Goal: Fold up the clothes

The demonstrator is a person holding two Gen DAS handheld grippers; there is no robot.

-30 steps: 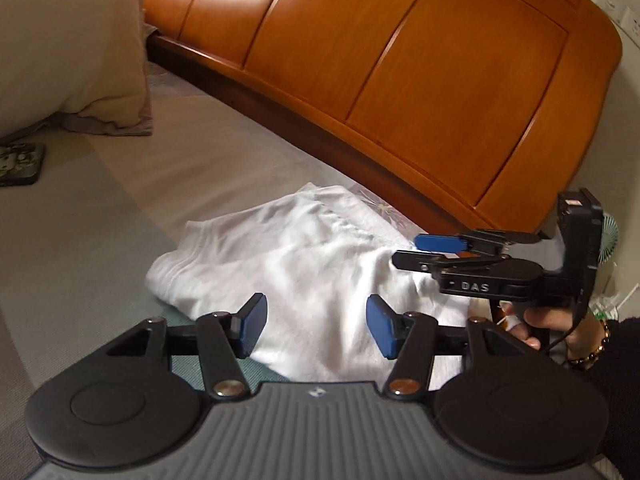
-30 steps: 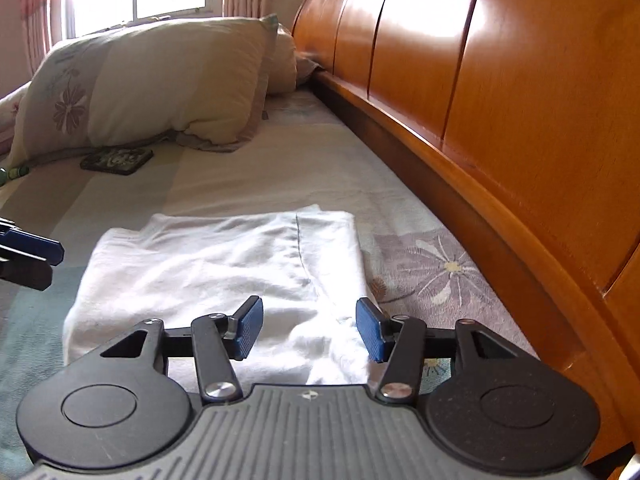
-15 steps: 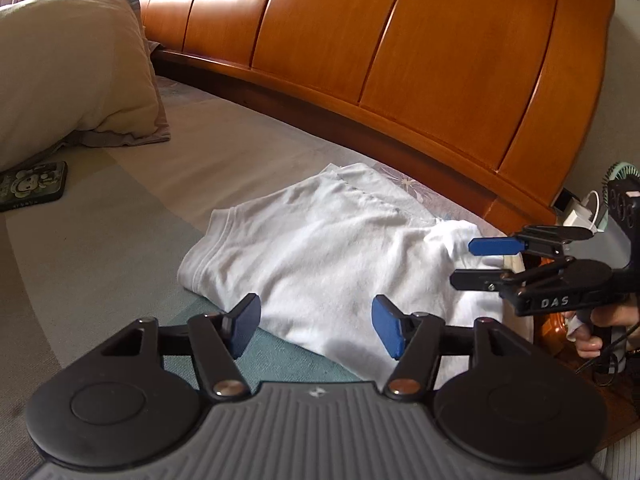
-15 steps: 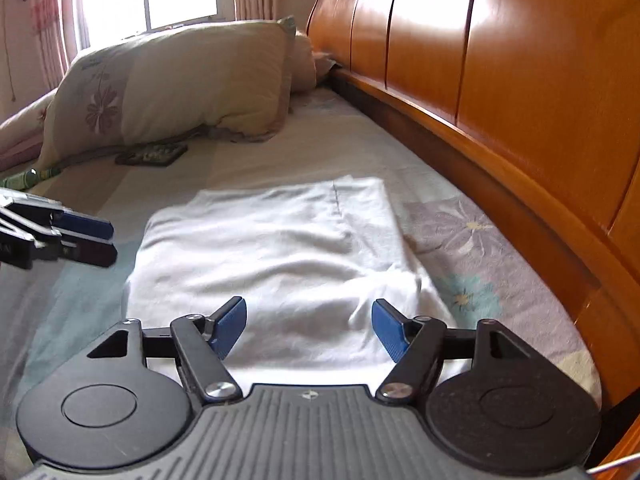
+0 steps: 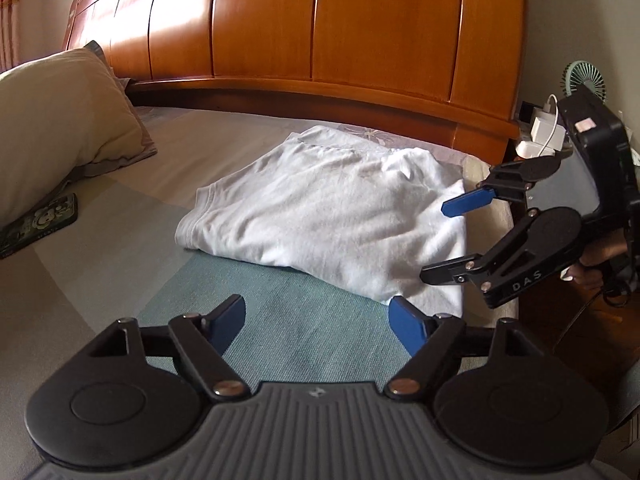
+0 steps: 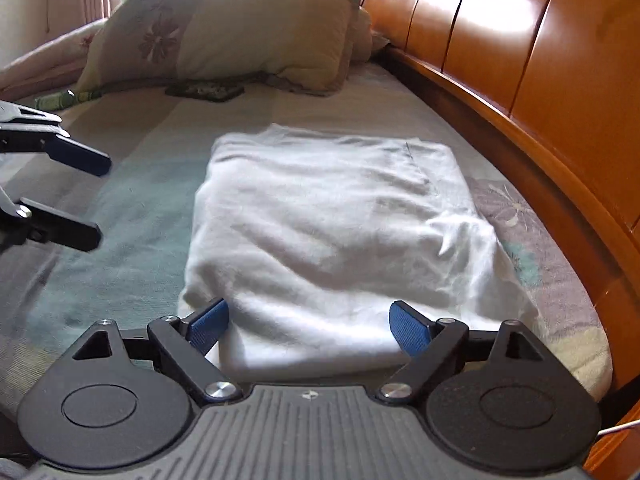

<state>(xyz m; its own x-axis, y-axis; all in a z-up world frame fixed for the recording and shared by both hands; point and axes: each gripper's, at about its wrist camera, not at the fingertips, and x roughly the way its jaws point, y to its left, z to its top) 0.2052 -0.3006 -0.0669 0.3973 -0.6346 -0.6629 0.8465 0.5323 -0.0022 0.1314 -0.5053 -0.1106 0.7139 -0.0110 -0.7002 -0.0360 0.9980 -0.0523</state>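
A white garment (image 5: pixel 328 216) (image 6: pixel 332 232) lies folded into a rough rectangle on the bed, close to the wooden headboard. My left gripper (image 5: pixel 318 322) is open over the teal sheet, just short of the garment's near edge, holding nothing. My right gripper (image 6: pixel 308 322) is open too, at the garment's short end, with the cloth showing between its blue pads and nothing pinched. In the left wrist view the right gripper (image 5: pixel 446 240) hovers at the garment's right corner, held by a hand. From the right wrist camera the left gripper (image 6: pixel 86 196) shows at the left edge.
The wooden headboard (image 5: pixel 340 40) (image 6: pixel 520 72) runs along the far side. A cream pillow (image 5: pixel 52 120) (image 6: pixel 224 32) sits at the bed's end, a phone (image 5: pixel 36 224) beside it. Chargers (image 5: pixel 540 132) and a small fan (image 5: pixel 582 78) stand off the bed's corner.
Both grippers have drawn back from the garment and stayed open. The left one swung round toward the bed's side, so the folded garment now lies farther ahead of it.
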